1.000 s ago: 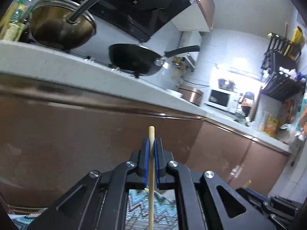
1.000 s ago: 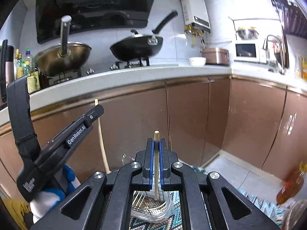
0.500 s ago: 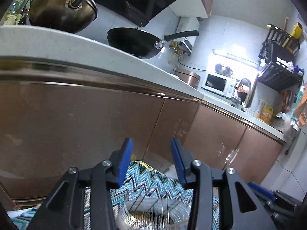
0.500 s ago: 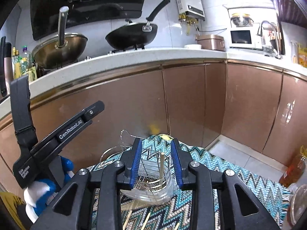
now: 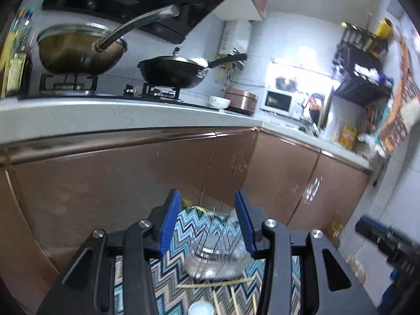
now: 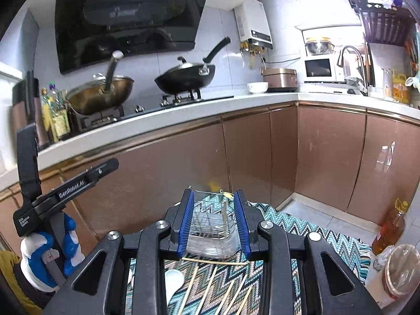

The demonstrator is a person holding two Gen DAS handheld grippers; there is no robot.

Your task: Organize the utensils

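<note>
A clear utensil holder with a wire rack [image 6: 211, 232] stands on a zigzag mat [image 6: 302, 232]; it also shows in the left wrist view [image 5: 214, 258]. One chopstick [image 6: 225, 214] stands upright in it. Several loose chopsticks [image 6: 207, 288] and a white spoon [image 6: 173, 283] lie on the mat in front of it. My right gripper [image 6: 214, 221] is open and empty, just before the holder. My left gripper [image 5: 207, 225] is open and empty above the holder and the chopsticks [image 5: 218, 284].
Brown cabinet doors [image 6: 325, 155] stand right behind the mat under a white counter [image 6: 183, 120] with two woks. An oil bottle [image 6: 389, 229] and a lidded container [image 6: 401, 270] stand at the right of the mat. The left gripper's body [image 6: 60, 197] is at left.
Both grippers held a chopstick upright a second ago. Both have opened and let the chopsticks go into the holder, then pulled back and up a little.
</note>
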